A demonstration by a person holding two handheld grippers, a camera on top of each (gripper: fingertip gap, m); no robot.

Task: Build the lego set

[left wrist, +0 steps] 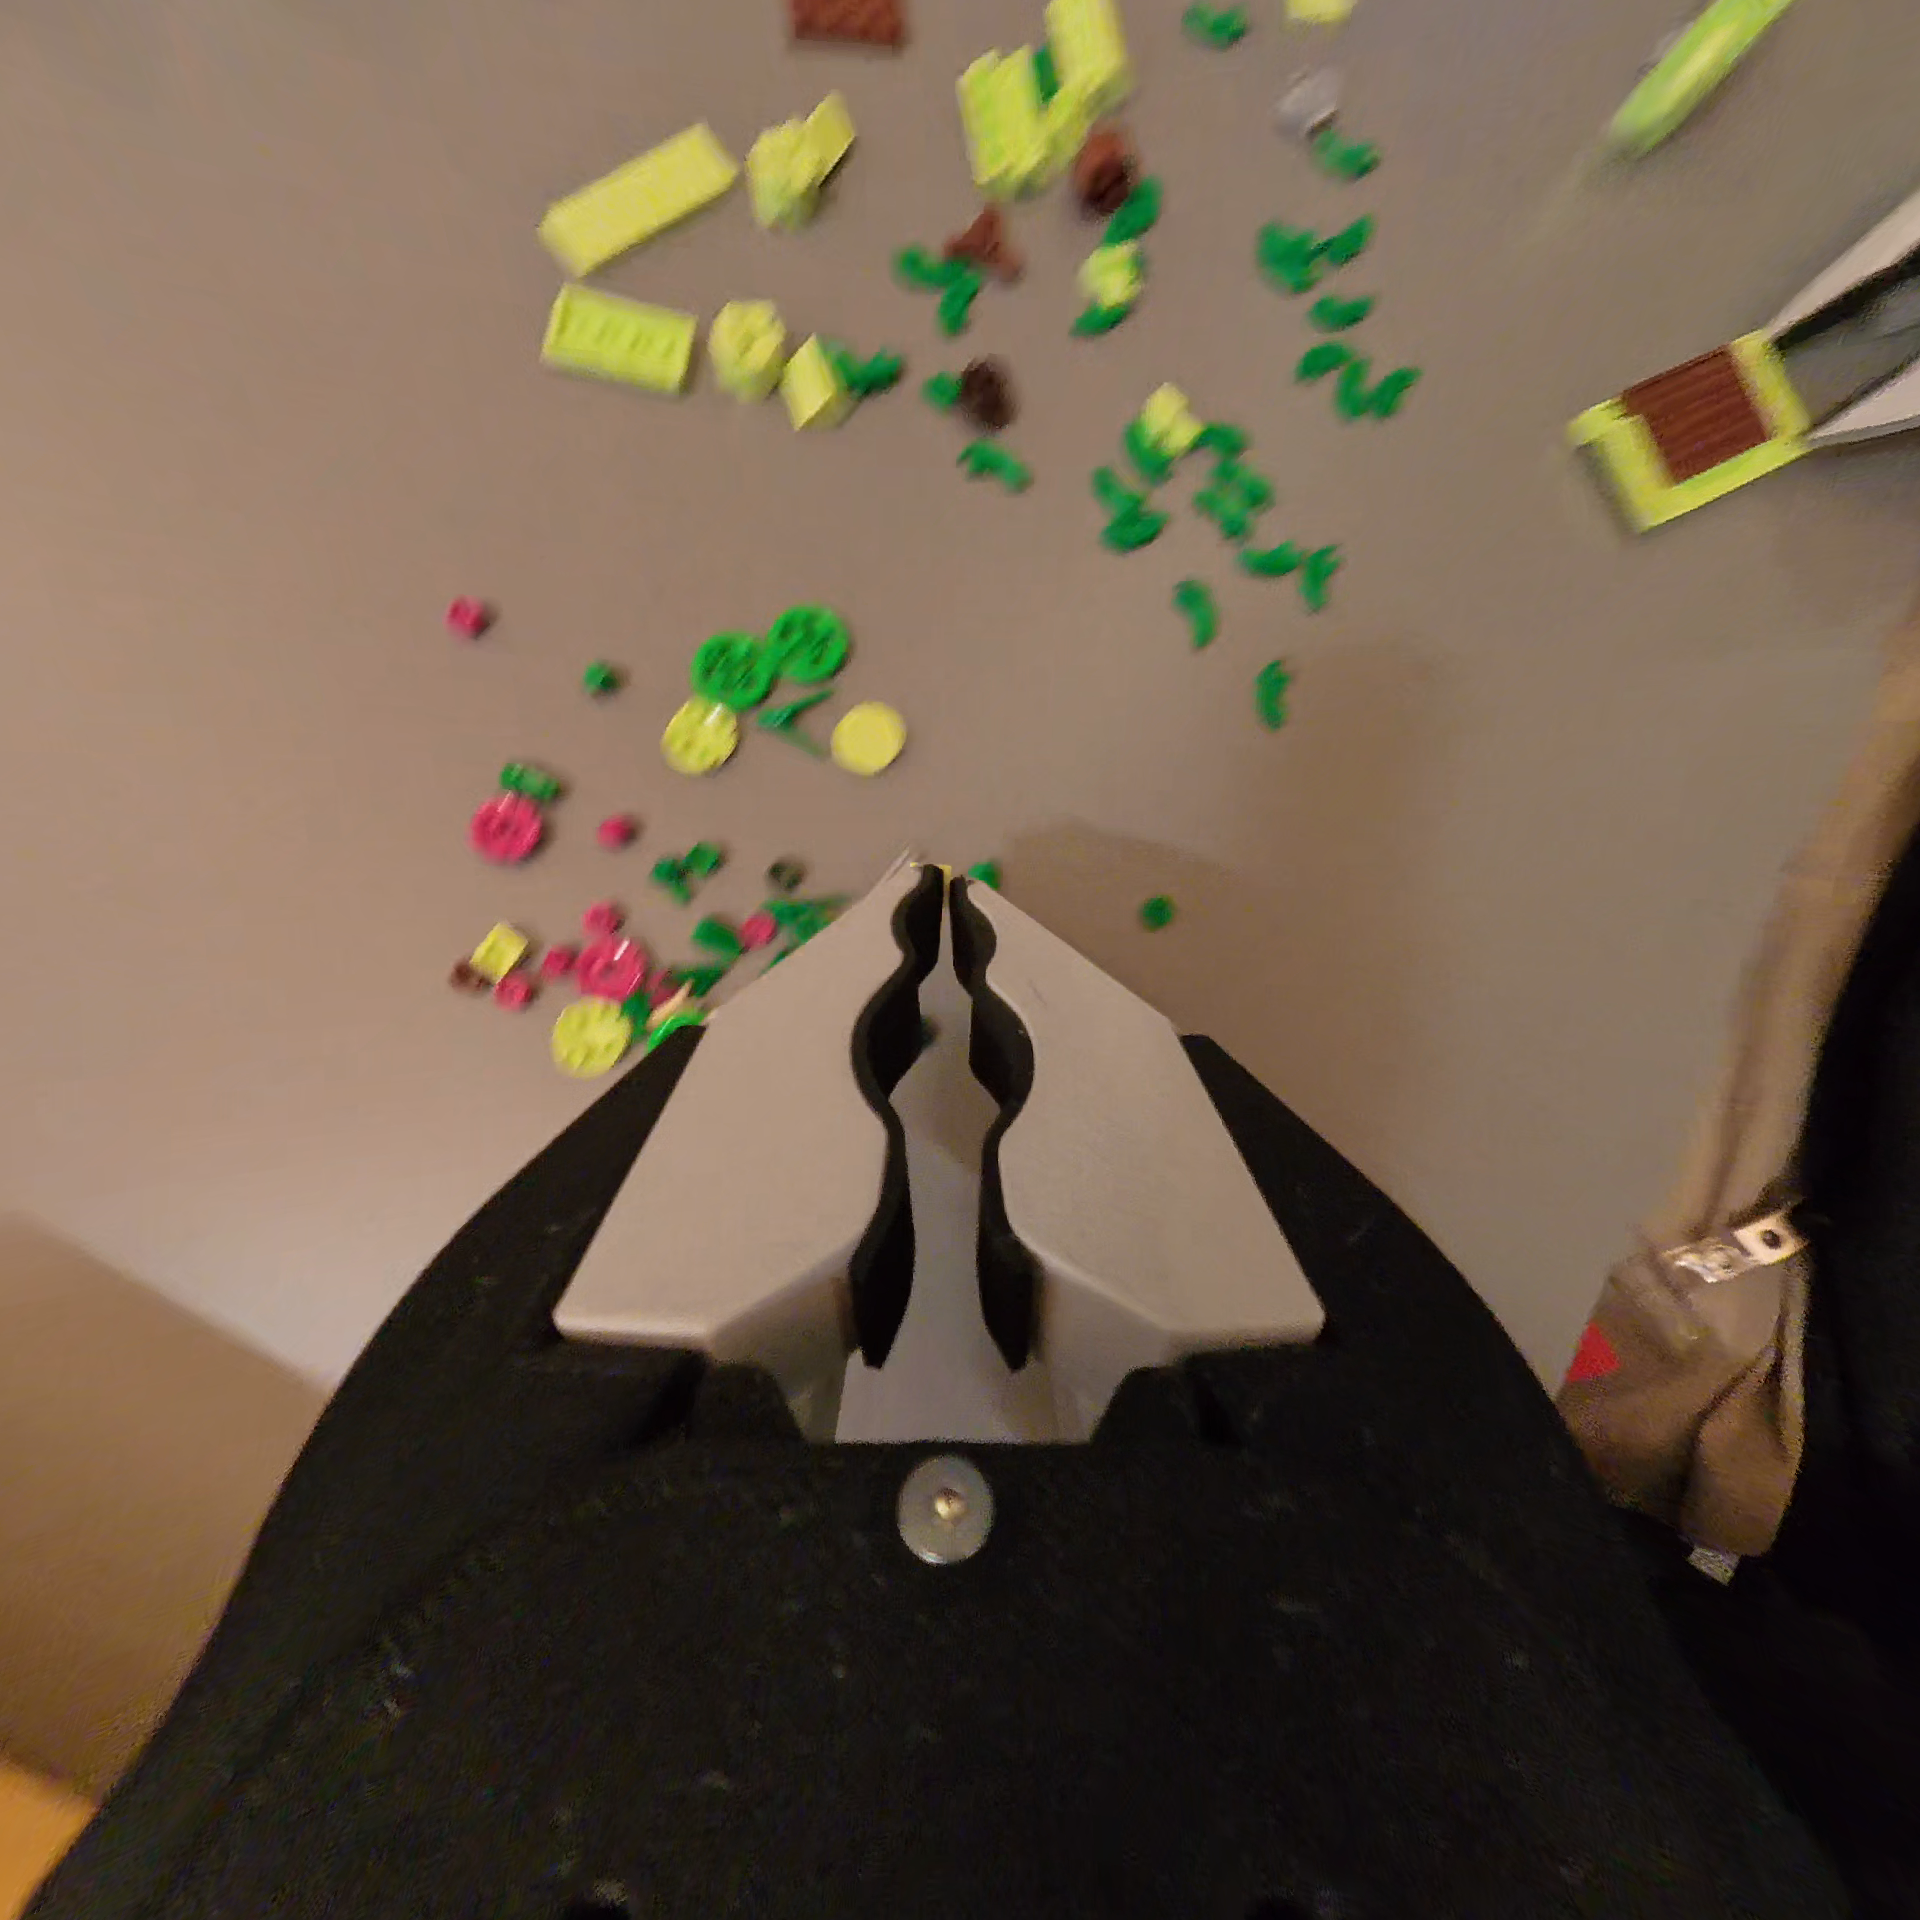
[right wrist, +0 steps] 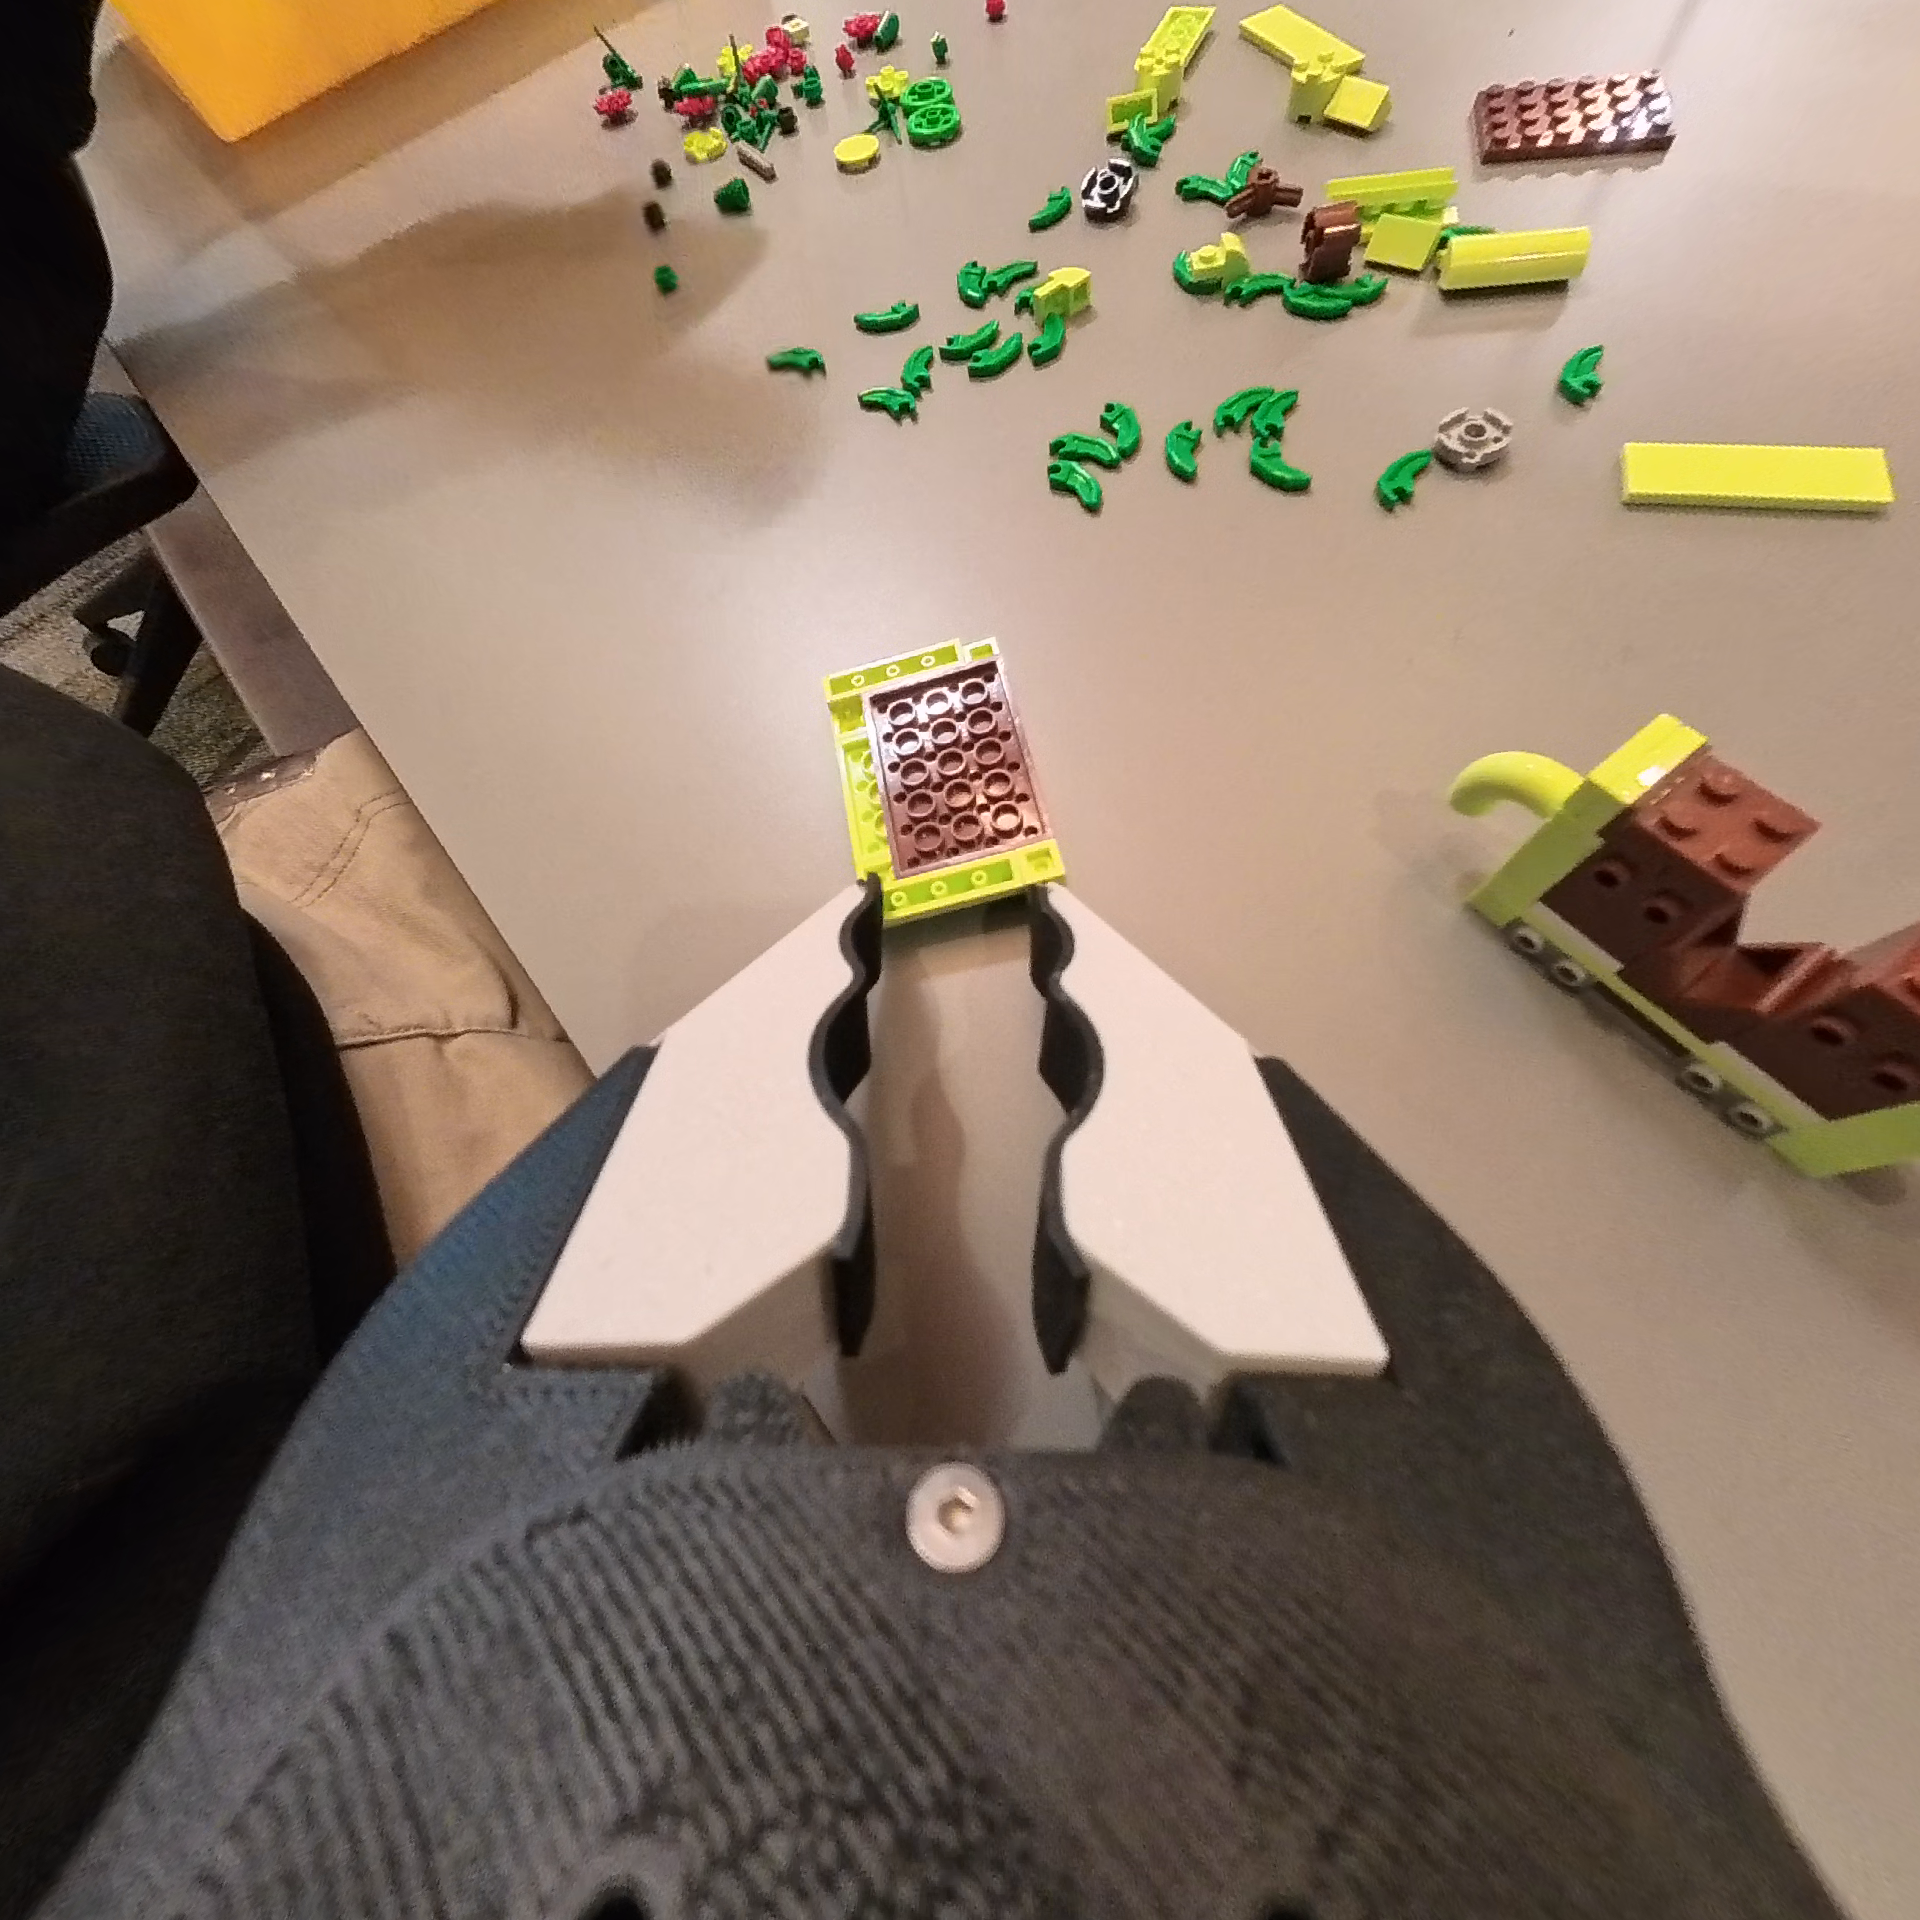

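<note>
My right gripper [right wrist: 956,899] is shut on the near edge of a flat lime-and-brown plate assembly [right wrist: 951,790], with its underside tubes facing up, just above the grey table [right wrist: 520,468]. The same assembly [left wrist: 1688,436] and the right gripper [left wrist: 1849,343] show at the upper right of the left wrist view. My left gripper [left wrist: 940,883] is shut, with a sliver of a small lime piece [left wrist: 941,869] between its tips, over a cluster of small pink, green and lime pieces [left wrist: 613,966]. That view is blurred.
A partly built brown-and-lime model [right wrist: 1704,956] lies to the right. Green leaf pieces [right wrist: 1091,457], a long lime tile [right wrist: 1756,476], a brown plate [right wrist: 1574,114] and lime bricks [left wrist: 634,197] are scattered. A yellow box [right wrist: 270,52] stands far left. The table edge [right wrist: 260,582] runs along the left. The long lime tile [right wrist: 1756,476] is closer to my right gripper, around 20 centimeters from its tips; the left tips are 35 centimeters off.
</note>
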